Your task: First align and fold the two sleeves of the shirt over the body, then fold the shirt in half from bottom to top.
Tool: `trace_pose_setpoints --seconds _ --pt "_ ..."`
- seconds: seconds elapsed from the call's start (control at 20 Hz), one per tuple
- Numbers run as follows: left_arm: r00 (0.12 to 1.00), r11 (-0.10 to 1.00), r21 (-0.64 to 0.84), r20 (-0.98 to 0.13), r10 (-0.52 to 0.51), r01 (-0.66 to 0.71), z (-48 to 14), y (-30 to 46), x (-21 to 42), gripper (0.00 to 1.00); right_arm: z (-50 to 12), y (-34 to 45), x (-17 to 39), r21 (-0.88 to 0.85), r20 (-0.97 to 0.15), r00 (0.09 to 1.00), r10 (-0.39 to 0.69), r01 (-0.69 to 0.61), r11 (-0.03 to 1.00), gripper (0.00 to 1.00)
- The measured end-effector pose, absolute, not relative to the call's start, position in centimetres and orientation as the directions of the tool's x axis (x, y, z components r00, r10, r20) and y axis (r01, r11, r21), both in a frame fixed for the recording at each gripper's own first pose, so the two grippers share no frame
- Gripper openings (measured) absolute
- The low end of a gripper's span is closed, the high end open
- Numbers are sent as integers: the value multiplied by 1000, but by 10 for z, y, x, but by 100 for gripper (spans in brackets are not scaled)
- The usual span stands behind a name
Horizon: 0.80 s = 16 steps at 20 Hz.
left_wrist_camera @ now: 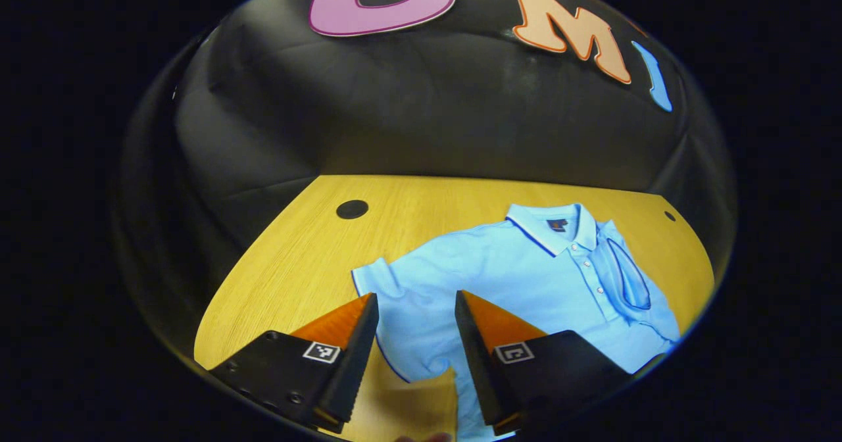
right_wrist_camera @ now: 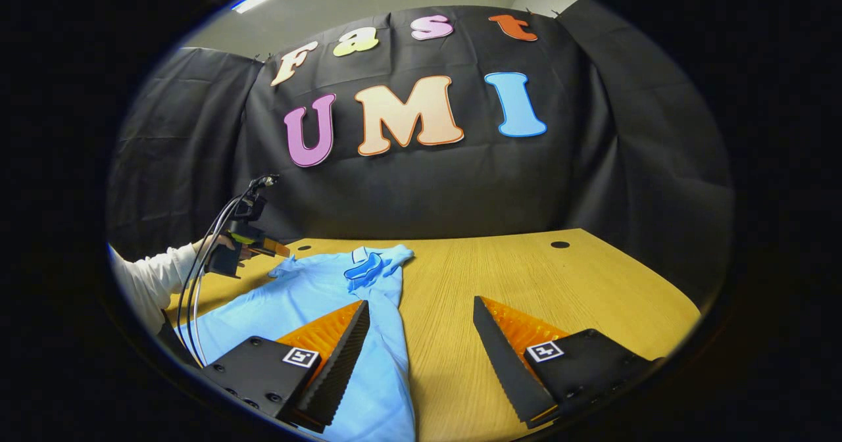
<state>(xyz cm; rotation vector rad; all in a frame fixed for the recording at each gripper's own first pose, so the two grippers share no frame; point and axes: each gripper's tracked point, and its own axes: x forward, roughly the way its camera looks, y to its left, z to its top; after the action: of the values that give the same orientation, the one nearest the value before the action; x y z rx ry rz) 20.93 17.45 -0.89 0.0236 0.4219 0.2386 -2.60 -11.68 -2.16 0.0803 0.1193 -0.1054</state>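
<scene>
Light blue short-sleeved polo shirt (left_wrist_camera: 526,277) lying face up on the pale wooden tabletop (left_wrist_camera: 309,251), collar toward the booth wall, hem toward the near edge. Right sleeve (left_wrist_camera: 628,281) already laid over the chest by the button placket; left sleeve (left_wrist_camera: 381,281) spread flat out to the side, not yet folded. So, by the look of it, half of the sleeve step done, bottom-to-top fold yet to come.

Left hand-held gripper (left_wrist_camera: 416,337) poised above that unfolded sleeve, fingers apart, nothing between them, sleeve and side seam showing right through the gap. Sleeve just ahead and slightly left of the fingertips; long axis of the shirt running away from the gripper toward the collar. Clearly the nearer tool for this sleeve.

Right hand-held gripper (right_wrist_camera: 421,337) also spread wide and empty, hovering over bare wood just beside the shirt's edge (right_wrist_camera: 395,337), garment off to its left. Seen from there, the left gripper (right_wrist_camera: 240,248) held farther off in a white-sleeved arm (right_wrist_camera: 148,277) above the far side of the shirt.

Next move likely: down onto the sleeve cuff, pinch, then carry it across toward the placket.
</scene>
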Motion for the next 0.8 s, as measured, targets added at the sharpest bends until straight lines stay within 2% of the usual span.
trace_pose_setpoints --seconds 0.05,0.25,0.8 --pt "878 970 72 -413 243 -234 -13 179 207 79 -20 -117 -26 76 -122 988 -100 110 991 98" --pt "859 967 59 -449 246 -247 -31 183 207 87 -19 -118 -27 78 -119 987 -104 114 990 98" --pt "838 969 46 -493 234 -244 -52 183 206 87 -20 -118 -28 74 -123 987 -103 112 991 98"
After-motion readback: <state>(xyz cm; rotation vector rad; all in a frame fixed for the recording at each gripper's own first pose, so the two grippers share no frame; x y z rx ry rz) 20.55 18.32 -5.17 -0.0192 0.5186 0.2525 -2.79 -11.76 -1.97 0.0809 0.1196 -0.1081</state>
